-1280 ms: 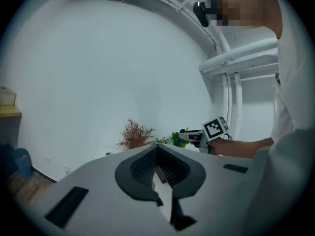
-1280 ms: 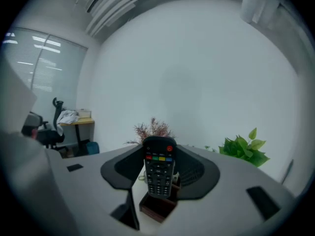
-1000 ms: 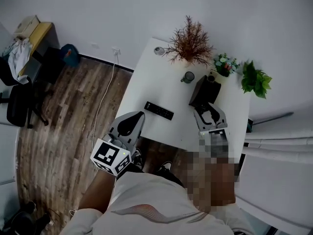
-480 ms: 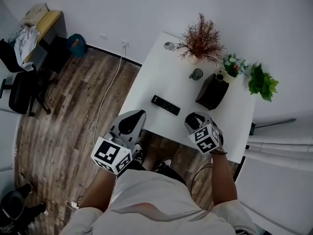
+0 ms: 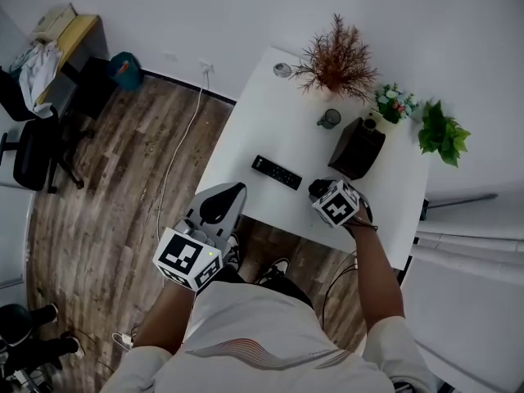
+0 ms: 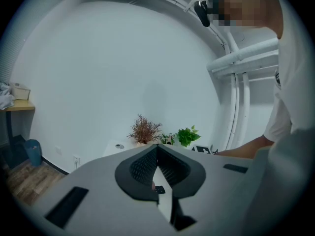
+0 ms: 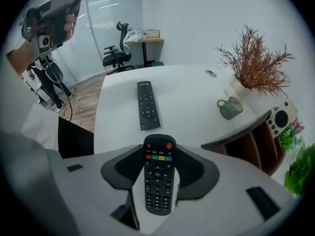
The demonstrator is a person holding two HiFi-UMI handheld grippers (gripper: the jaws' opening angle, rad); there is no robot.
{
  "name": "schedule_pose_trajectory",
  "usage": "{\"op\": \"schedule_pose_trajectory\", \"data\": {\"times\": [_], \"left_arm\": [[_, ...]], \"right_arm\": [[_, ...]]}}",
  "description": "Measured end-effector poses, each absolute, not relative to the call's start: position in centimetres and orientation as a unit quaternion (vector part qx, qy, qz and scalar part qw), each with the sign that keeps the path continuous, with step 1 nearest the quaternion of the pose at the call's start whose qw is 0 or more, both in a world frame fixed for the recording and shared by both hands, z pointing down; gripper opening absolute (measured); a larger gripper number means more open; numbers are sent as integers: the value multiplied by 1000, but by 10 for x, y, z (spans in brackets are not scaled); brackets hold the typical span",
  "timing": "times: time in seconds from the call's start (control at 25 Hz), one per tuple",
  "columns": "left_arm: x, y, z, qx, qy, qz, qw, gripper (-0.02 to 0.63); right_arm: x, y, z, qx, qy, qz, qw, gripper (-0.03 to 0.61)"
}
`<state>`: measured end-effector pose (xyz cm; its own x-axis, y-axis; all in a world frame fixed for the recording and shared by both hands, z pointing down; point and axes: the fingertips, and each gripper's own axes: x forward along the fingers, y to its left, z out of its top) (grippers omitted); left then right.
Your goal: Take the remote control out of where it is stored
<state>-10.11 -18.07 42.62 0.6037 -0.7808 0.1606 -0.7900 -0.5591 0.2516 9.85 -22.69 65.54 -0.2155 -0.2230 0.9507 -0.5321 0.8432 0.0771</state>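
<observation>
Right gripper (image 5: 319,191) lowered clasping remote control (image 7: 157,178), second remote (image 7: 146,104) ahead, mug (image 7: 229,108) beside

Held remote control (image 7: 157,176) hidden beneath right gripper (image 5: 321,191) in head view; green plant (image 7: 301,173) cropped in right gripper view.

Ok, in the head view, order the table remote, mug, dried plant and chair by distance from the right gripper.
From the right gripper, shut on the held remote:
1. Table remote, just to its left.
2. Mug, further back on the table.
3. Dried plant, at the table's far edge.
4. Chair, on the floor, far left.
</observation>
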Motion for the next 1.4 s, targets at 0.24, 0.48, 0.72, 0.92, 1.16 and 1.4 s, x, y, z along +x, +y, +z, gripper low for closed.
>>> {"op": "schedule_pose_trajectory", "data": {"times": [0.24, 0.48, 0.72, 0.92, 1.16, 1.4], "left_arm": [[-108, -188, 434, 879, -448, 20, 161, 9], [-114, -197, 440, 874, -453, 16, 174, 9], [-108, -200, 437, 877, -448, 20, 170, 9], [-96, -200, 420, 885, -440, 19, 151, 9], [-74, -192, 392, 896, -427, 17, 118, 9], [-46, -188, 372, 906, -414, 16, 84, 9]], "right_arm": [[107, -232, 686, 214, -749, 167, 605, 202], [110, -237, 692, 210, -750, 172, 603, 202], [105, -237, 683, 209, -769, 169, 579, 222], [100, -250, 618, 293, -823, 150, 462, 225], [110, -236, 525, 380, -867, 99, 307, 217], [139, -209, 454, 459, -868, 47, 186, 125]]}}
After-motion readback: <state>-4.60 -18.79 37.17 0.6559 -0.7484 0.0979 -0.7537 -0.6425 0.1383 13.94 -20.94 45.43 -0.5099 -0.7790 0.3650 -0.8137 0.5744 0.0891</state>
